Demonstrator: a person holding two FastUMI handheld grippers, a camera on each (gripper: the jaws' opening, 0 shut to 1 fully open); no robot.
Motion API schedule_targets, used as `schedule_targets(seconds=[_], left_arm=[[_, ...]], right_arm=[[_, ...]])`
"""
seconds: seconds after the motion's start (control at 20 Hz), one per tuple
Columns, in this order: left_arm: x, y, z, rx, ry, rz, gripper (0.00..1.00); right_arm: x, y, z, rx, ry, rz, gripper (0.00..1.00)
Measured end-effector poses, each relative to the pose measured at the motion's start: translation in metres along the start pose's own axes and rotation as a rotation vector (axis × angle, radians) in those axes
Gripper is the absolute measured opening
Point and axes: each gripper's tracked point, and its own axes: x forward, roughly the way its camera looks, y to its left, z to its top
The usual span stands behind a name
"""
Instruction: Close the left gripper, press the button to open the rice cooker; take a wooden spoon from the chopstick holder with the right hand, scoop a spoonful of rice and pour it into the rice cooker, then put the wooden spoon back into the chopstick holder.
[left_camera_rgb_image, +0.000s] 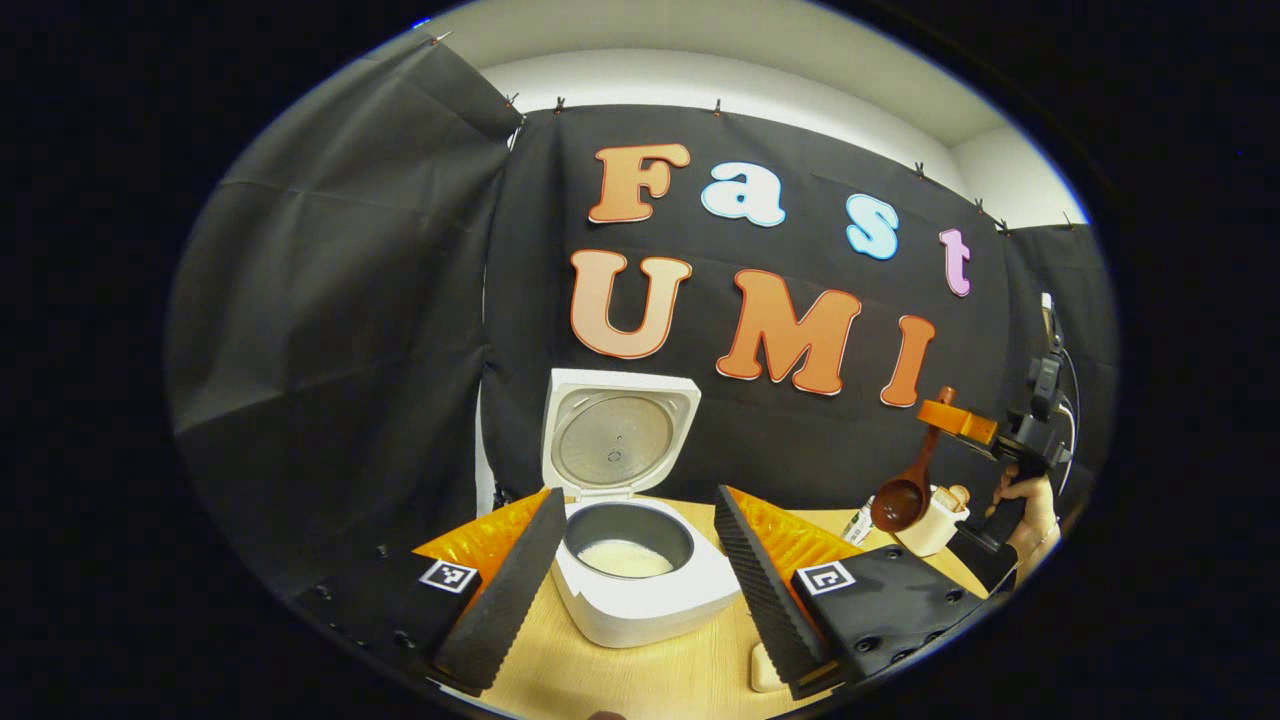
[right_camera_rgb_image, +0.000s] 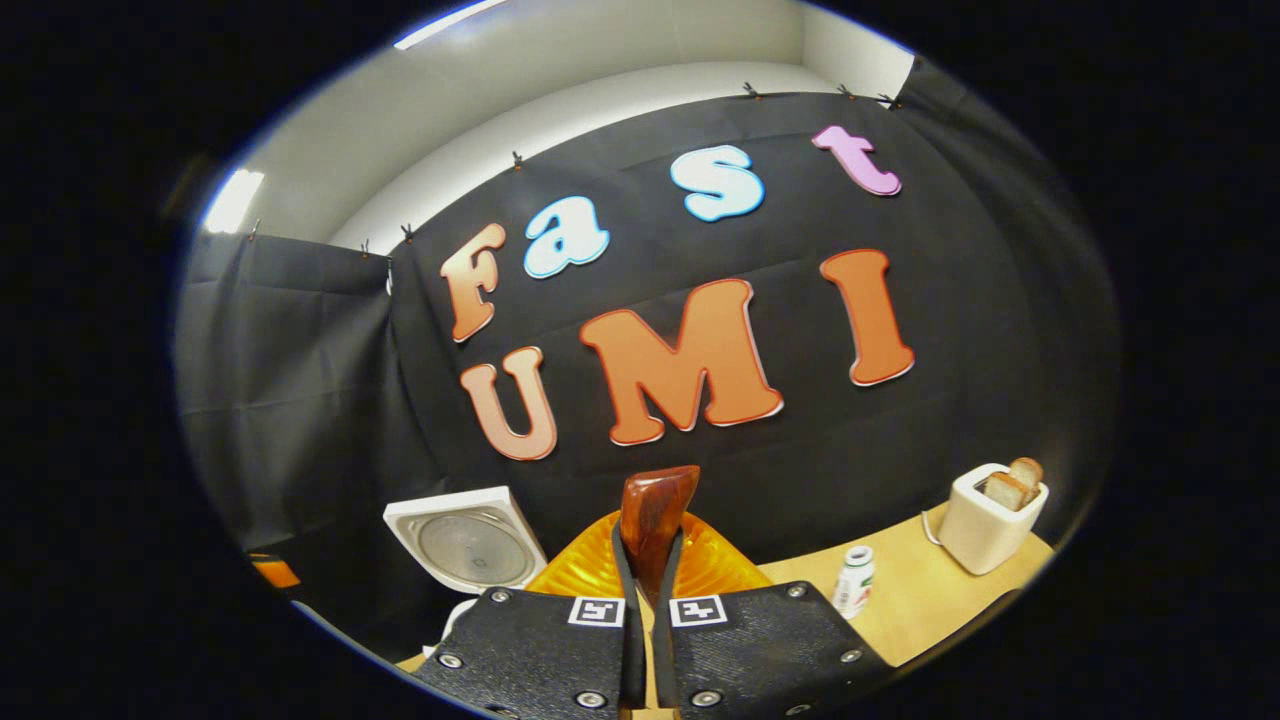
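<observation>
The white rice cooker (left_camera_rgb_image: 640, 600) stands open on the wooden table, its lid (left_camera_rgb_image: 620, 435) raised upright and pale rice in the dark inner pot (left_camera_rgb_image: 625, 555). My left gripper (left_camera_rgb_image: 638, 493) is open just in front of it, one finger on each side of the pot and touching nothing. Far to the right, my right gripper (left_camera_rgb_image: 958, 420) is held up in the air by a hand (left_camera_rgb_image: 1020, 500). It is shut on the handle of a brown wooden spoon (left_camera_rgb_image: 905, 490), whose bowl hangs downward. In the right gripper view the spoon handle (right_camera_rgb_image: 655, 515) sticks up between the shut fingers of the right gripper (right_camera_rgb_image: 650, 545).
A white toaster (right_camera_rgb_image: 990, 520) with bread slices stands at the table's right end, with a small white bottle (right_camera_rgb_image: 853, 580) to its left. The cooker lid (right_camera_rgb_image: 470, 540) shows at the lower left of the right gripper view. Black cloth walls close in the back and left.
</observation>
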Motion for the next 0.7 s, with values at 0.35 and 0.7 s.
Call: schedule_targets(seconds=[0.35,0.7], left_arm=[[0.001,-0.033,0.005,0.022,-0.009,-0.049,1.0],[-0.001,-0.04,0.005,0.047,-0.005,-0.062,1.0]], right_arm=[[-0.069,-0.104,-0.035,0.032,0.049,-0.168,0.02],[-0.114,-0.167,-0.105,0.088,0.114,-0.289,0.03]])
